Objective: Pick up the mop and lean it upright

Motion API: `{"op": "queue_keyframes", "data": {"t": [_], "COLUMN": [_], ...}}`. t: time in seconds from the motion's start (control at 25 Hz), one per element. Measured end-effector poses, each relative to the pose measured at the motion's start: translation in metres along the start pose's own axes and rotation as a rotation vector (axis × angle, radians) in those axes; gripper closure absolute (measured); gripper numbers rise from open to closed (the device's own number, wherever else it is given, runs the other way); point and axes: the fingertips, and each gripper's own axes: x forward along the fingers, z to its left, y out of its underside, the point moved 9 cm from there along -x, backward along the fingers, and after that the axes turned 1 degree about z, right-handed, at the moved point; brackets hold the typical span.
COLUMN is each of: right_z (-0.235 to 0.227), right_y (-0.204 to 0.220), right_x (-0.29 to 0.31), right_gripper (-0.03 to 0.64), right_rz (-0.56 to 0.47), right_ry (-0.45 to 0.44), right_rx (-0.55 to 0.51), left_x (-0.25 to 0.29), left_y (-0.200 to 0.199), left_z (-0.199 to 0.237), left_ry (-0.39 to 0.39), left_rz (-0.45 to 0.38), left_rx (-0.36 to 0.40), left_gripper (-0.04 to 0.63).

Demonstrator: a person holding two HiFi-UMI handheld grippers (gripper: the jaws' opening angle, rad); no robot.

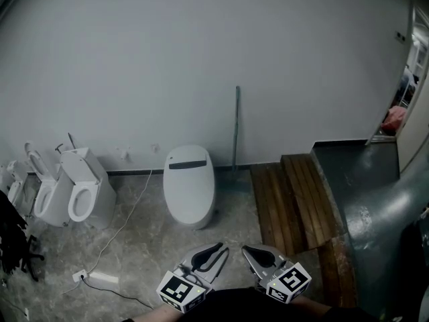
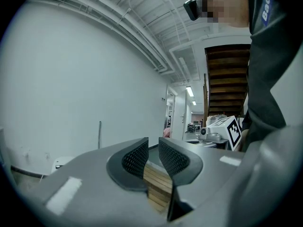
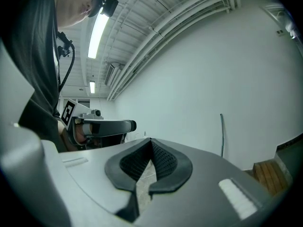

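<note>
Mop [image 1: 236,129] isn't lying on the floor [image 1: 141,247]. It stands near-upright vs the wall [image 1: 167,59], a thin pole w/ its foot down btw the white toilet [image 1: 190,183] and the wooden steps [image 1: 295,193]. Mop head is too small/dark to make out. So the lean looks done, or the task isn't under way here.

Left gripper [image 1: 221,248] & right gripper [image 1: 247,249] sit low at the bottom of the head view, side by side, close to the person. Both point level toward the wall and are well apart from the mop. Left fingers [image 2: 135,157] stand a little apart w/ nothing btw them; only the steps show thru the gap. Right fingers [image 3: 163,157] are closed tip to tip, empty.

Handling, my guess: the pole is long, stiff and light, w/ most weight at the head end, so it'll swing or tip if held far up. The smooth round shaft is prob slippery, so it needs a firm squeeze w/ fingers square across it. Best hold is approx mid-shaft w/ one gripper, the other higher up to steer the top. The foot may slide on the stone-look floor, so set it a bit out from the wall and rest the top gently. Risk: it topples sideways onto the toilet.
</note>
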Motion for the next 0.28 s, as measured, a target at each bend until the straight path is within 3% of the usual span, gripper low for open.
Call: {"op": "queue_keyframes", "data": {"t": [0.28], "right_z": [-0.0058], "right_y": [-0.0045], "right_x": [0.0047], "right_gripper": [0.614], "right_rz": [0.014], "right_ry": [0.01], "right_rx": [0.009], "left_x": [0.0043], "left_y": [0.0038], "left_z": [0.0058], "left_ry": [-0.003], "left_rz": [0.01], "left_rx": [-0.002], "left_gripper": [0.506]}}
